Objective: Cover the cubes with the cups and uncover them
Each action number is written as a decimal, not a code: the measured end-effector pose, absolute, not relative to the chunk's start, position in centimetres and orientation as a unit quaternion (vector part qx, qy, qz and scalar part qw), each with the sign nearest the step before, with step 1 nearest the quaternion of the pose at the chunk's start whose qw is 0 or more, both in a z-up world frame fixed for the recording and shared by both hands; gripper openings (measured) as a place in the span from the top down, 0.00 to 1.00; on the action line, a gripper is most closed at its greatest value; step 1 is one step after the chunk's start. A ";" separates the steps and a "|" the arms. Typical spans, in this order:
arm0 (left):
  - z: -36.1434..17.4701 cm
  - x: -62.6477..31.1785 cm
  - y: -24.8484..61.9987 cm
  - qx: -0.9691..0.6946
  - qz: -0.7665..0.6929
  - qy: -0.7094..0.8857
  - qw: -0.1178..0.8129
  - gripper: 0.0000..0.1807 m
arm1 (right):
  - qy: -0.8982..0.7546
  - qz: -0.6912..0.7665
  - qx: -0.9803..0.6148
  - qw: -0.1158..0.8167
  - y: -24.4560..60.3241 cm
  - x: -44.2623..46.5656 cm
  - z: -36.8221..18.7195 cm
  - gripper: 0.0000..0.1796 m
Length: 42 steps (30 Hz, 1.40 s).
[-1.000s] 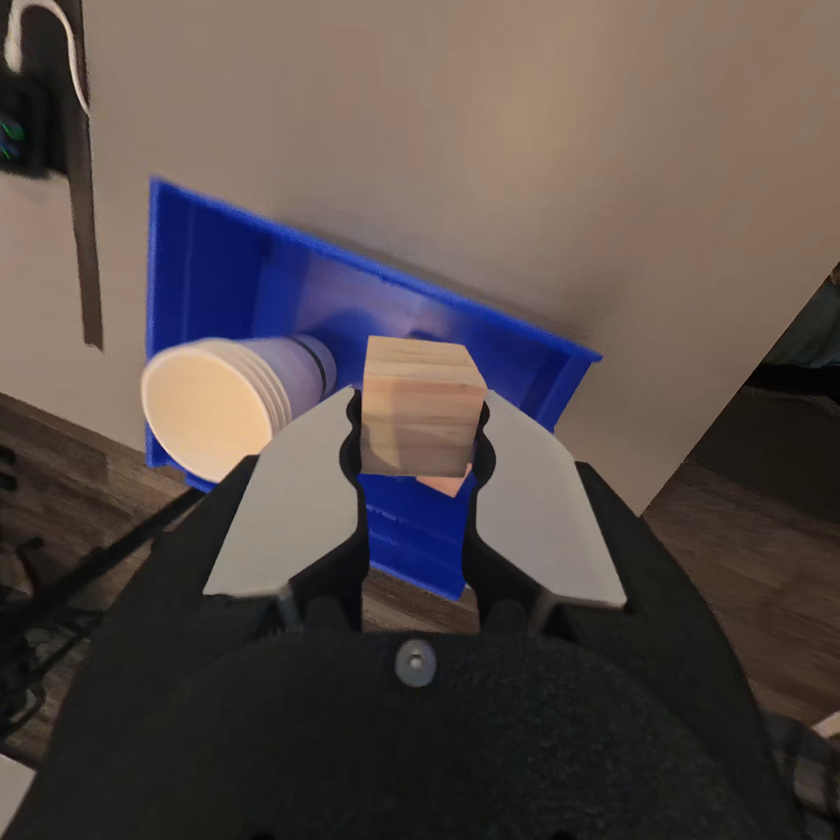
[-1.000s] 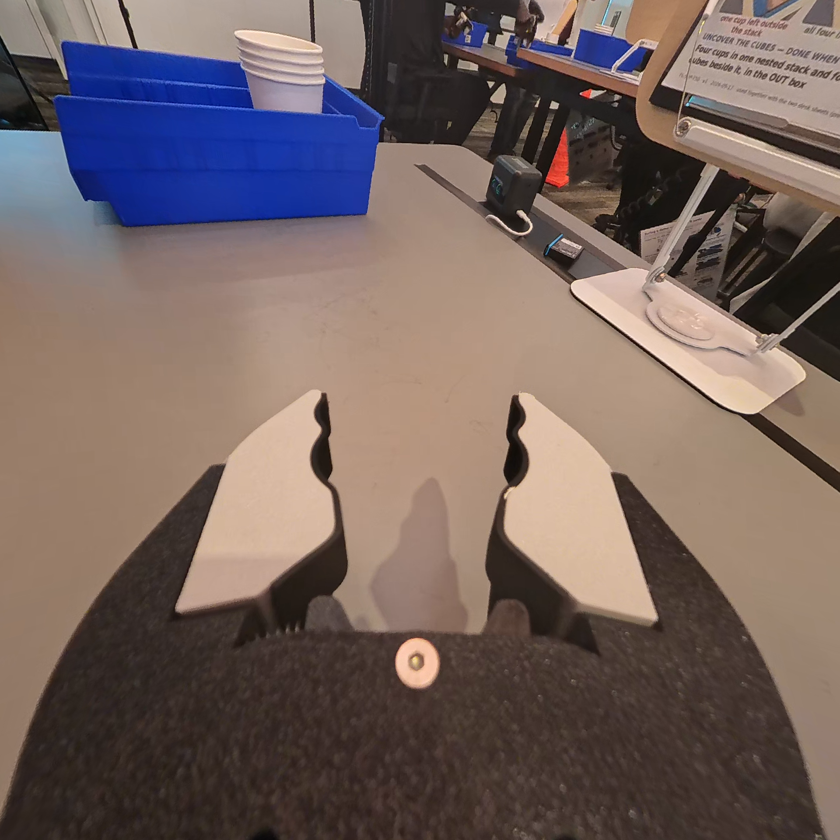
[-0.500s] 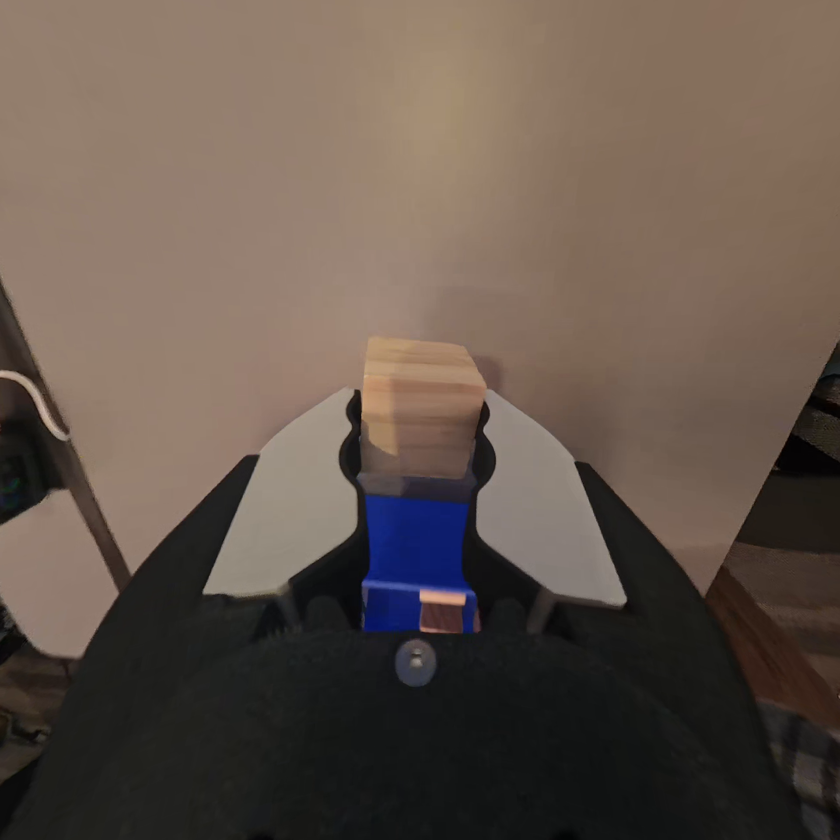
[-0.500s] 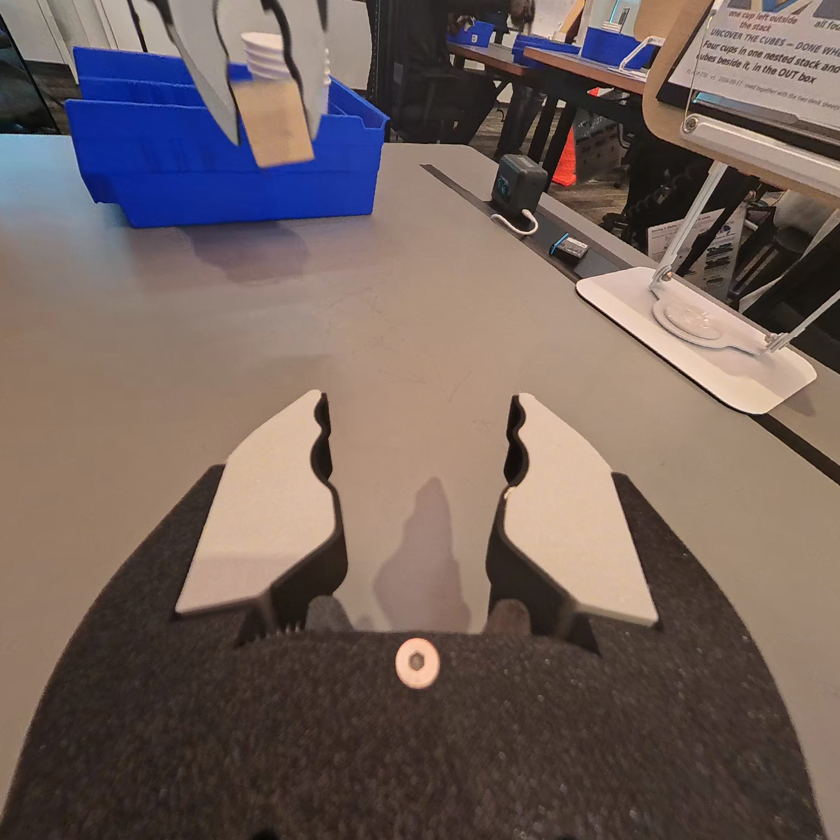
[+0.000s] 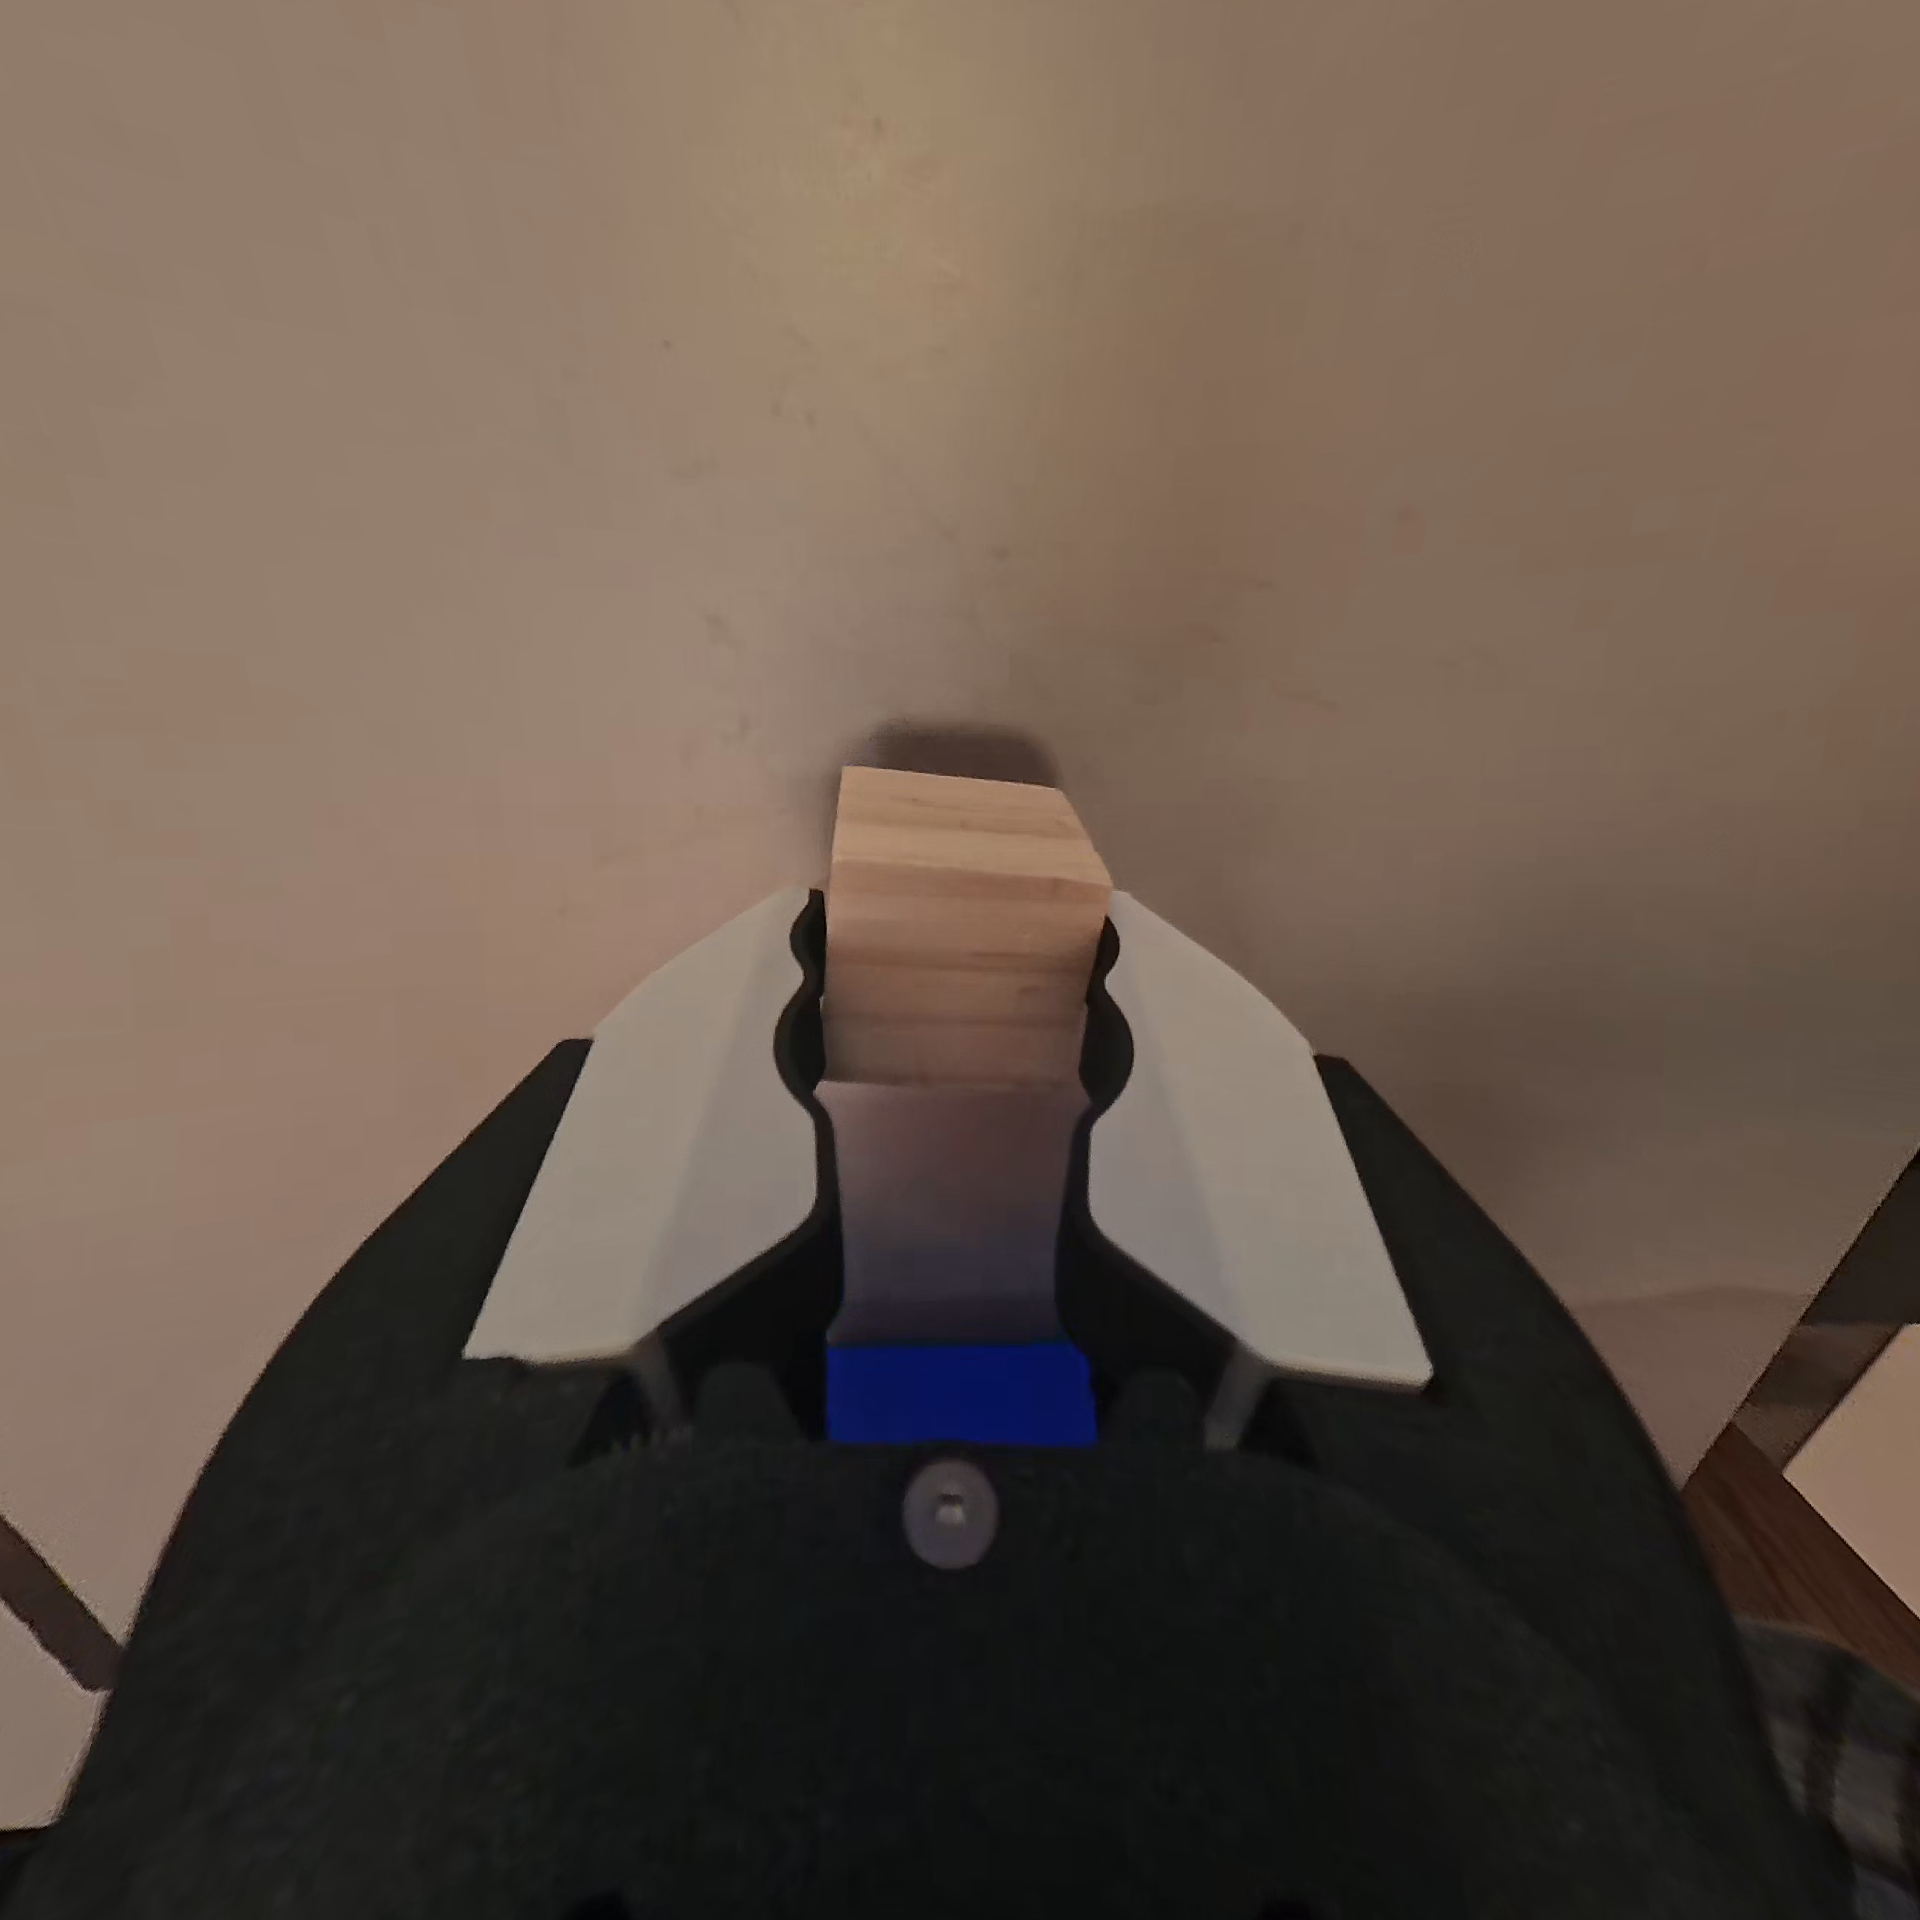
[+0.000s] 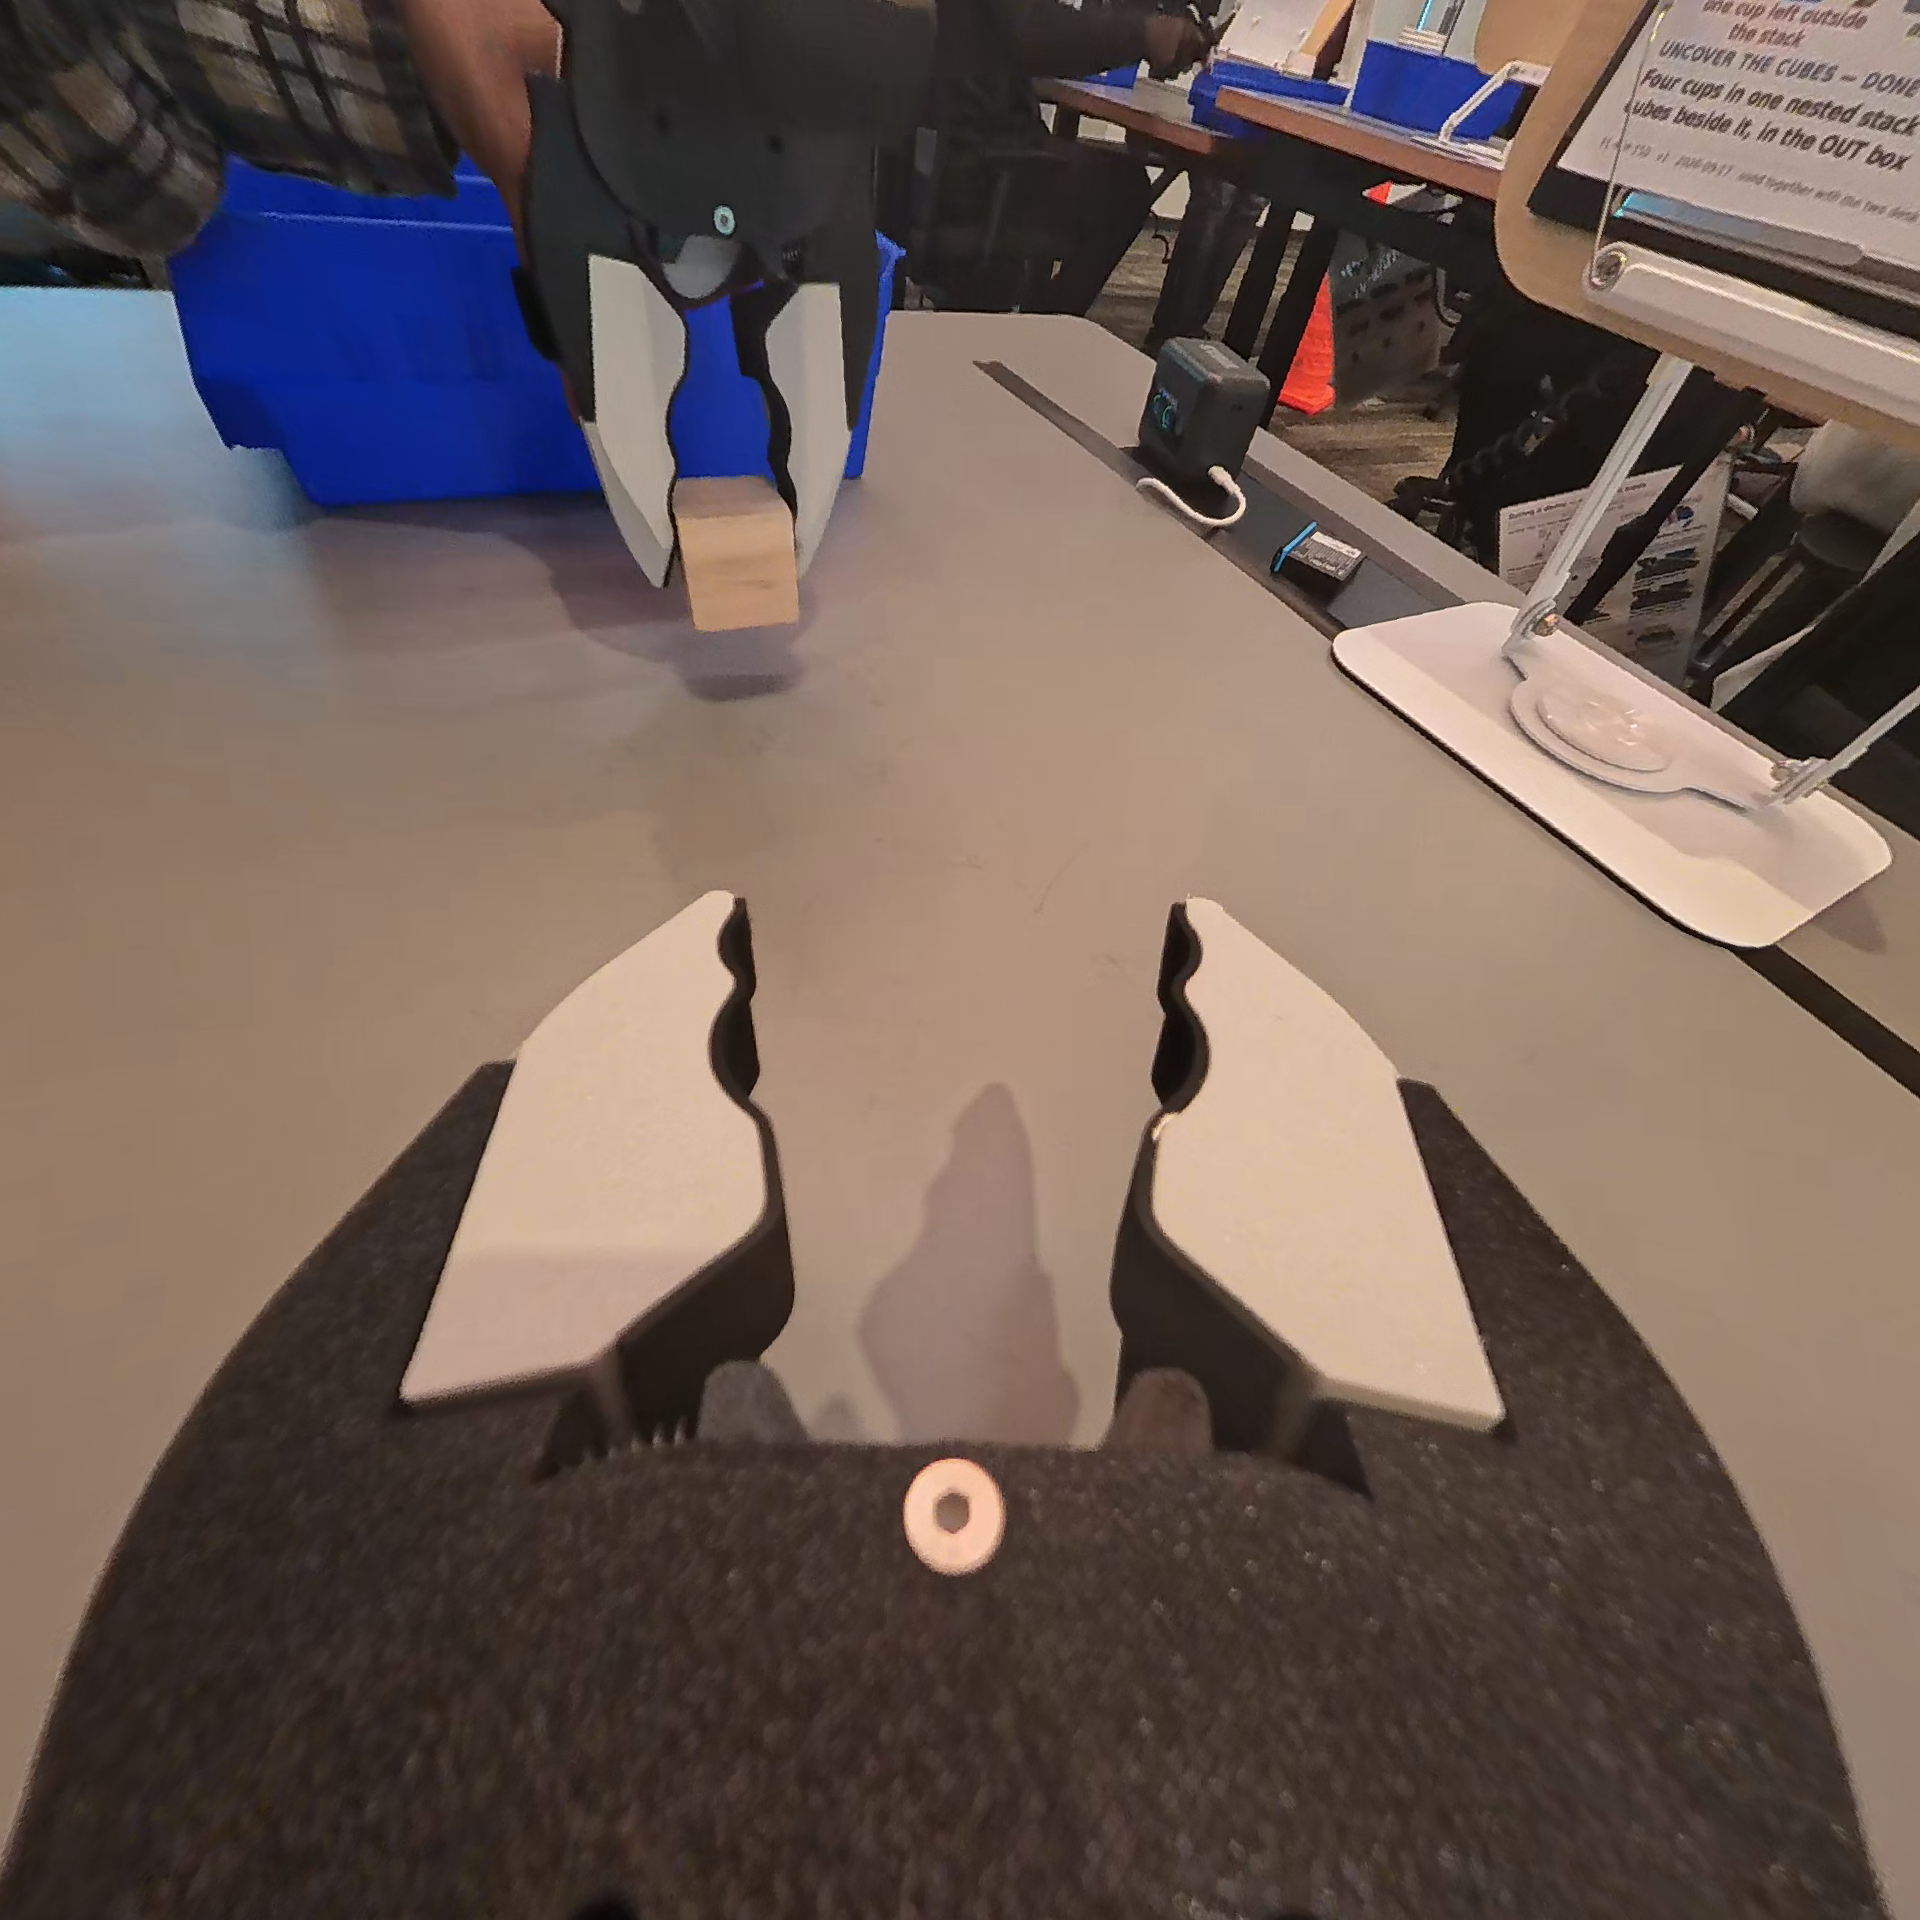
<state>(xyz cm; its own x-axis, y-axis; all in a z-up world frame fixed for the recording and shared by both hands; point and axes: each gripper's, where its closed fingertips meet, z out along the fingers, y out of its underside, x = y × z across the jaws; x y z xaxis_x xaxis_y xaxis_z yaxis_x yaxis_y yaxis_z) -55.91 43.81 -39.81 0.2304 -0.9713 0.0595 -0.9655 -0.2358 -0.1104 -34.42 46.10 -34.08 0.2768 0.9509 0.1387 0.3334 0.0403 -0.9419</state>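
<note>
My left gripper [image 5: 961,914] is shut on a light wooden cube [image 5: 961,925], pointing down at the grey table [image 5: 935,416]. In the right wrist view the left gripper [image 6: 727,551] holds the cube [image 6: 740,566] a little above the table, in front of the blue bin [image 6: 395,405]; the cube's shadow lies just below it. My right gripper [image 6: 956,935] is open and empty, low over the table's near part. The cups are hidden behind the left gripper and the person's sleeve.
A strip of the blue bin [image 5: 956,1392] shows between my left fingers. At the right stand a white document stand base [image 6: 1621,769] with a sheet holder, a small black device [image 6: 1200,405] with a white cable, and a table slot. Other tables lie behind.
My left gripper has carried the cube out of the blue bin, toward me and down near the table. My right gripper has stayed open and nearly still.
</note>
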 end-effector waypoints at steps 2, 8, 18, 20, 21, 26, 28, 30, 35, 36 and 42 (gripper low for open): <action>-40.2 -55.8 43.8 -0.785 -0.058 0.617 0.023 0.74 | -0.518 0.307 -0.621 0.502 46.1 -34.4 -34.1 0.59; -41.0 -55.9 43.8 -0.791 -0.061 0.608 0.021 0.74 | -0.519 0.307 -0.622 0.501 46.0 -34.5 -34.2 0.59; -41.8 -56.2 43.7 -0.798 -0.052 0.601 0.001 0.74 | -0.519 0.307 -0.621 0.500 45.9 -34.5 -34.2 0.59; -42.0 -56.3 43.6 -0.797 -0.050 0.601 -0.002 0.74 | -0.519 0.307 -0.621 0.500 45.9 -34.5 -34.2 0.59; -42.1 -56.3 43.6 -0.797 -0.048 0.602 -0.004 0.74 | -0.520 0.307 -0.621 0.500 45.9 -34.5 -34.1 0.59; -42.3 -56.4 43.6 -0.800 -0.050 0.597 -0.007 0.74 | -0.520 0.307 -0.621 0.500 45.9 -34.5 -34.2 0.59; -42.3 -56.4 43.6 -0.801 -0.051 0.597 -0.006 0.74 | -0.520 0.307 -0.621 0.499 45.9 -34.5 -34.2 0.59; -42.4 -56.4 43.6 -0.801 -0.052 0.596 -0.005 0.74 | -0.520 0.307 -0.621 0.499 45.9 -34.5 -34.2 0.59; -42.4 -56.3 43.5 -0.804 -0.060 0.592 -0.004 0.74 | -0.519 0.308 -0.621 0.500 45.9 -34.5 -34.1 0.58; -42.3 -56.2 43.5 -0.804 -0.062 0.592 -0.003 0.73 | -0.518 0.308 -0.621 0.501 45.9 -34.5 -34.1 0.58; -39.6 -55.9 43.7 -0.805 -0.061 0.588 0.042 0.65 | -0.519 0.308 -0.620 0.502 45.8 -34.6 -34.0 0.56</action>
